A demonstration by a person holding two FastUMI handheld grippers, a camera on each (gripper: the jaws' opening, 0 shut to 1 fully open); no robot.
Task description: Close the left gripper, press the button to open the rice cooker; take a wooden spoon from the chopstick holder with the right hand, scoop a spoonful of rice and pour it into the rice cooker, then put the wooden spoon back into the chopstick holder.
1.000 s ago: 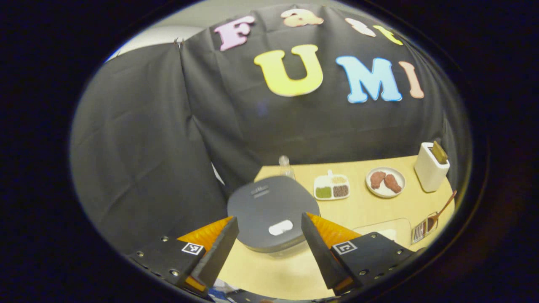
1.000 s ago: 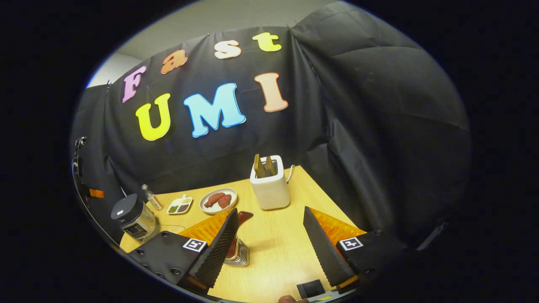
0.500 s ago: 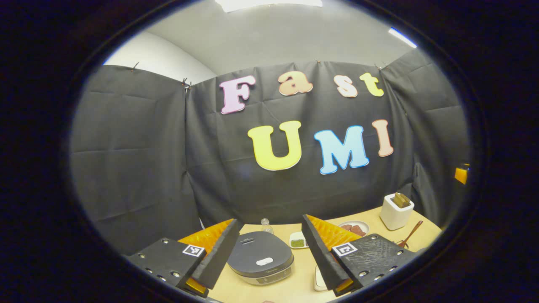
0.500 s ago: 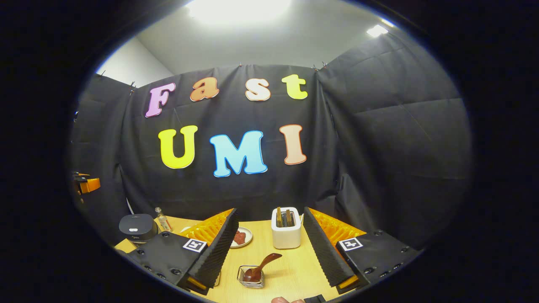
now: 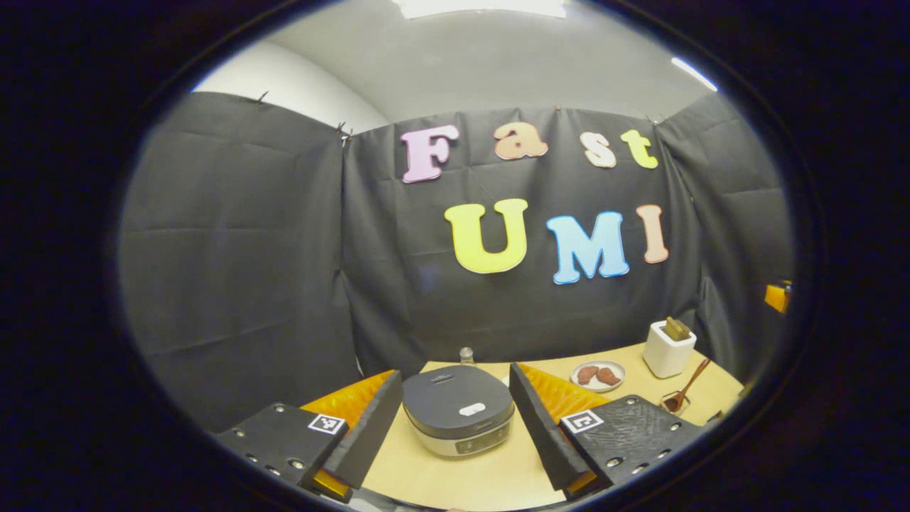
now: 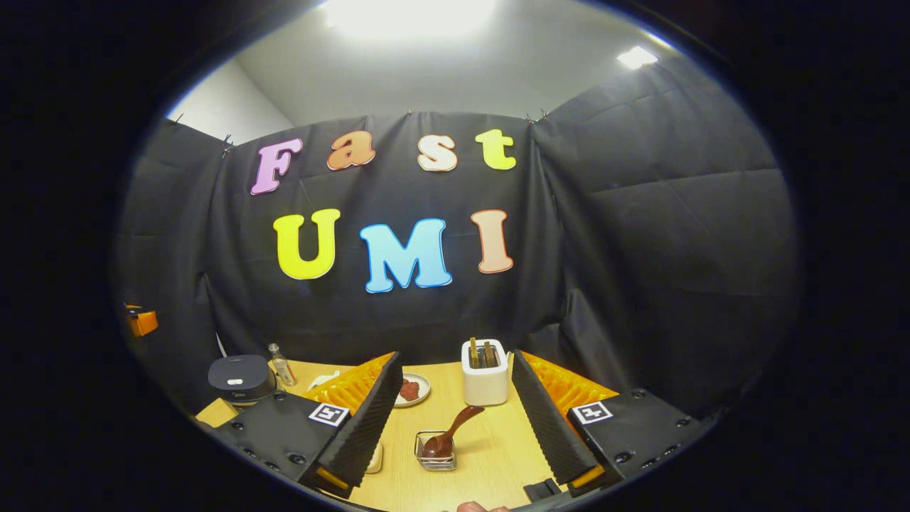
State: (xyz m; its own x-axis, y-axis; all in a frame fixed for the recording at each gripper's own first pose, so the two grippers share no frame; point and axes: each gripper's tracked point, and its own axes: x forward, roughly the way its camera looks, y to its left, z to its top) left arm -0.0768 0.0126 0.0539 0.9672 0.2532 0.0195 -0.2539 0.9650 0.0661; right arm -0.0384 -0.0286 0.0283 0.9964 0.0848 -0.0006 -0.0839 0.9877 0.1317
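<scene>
Rice cooker (image 5: 458, 419), rounded, smooth-lidded.

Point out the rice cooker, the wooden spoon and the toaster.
rice cooker (image 5: 458, 405): left gripper view, on its closed lid.
wooden spoon (image 6: 453, 427): right gripper view, on its handle above the holder.
toaster (image 6: 485, 382): right gripper view, on its front wall.
</scene>
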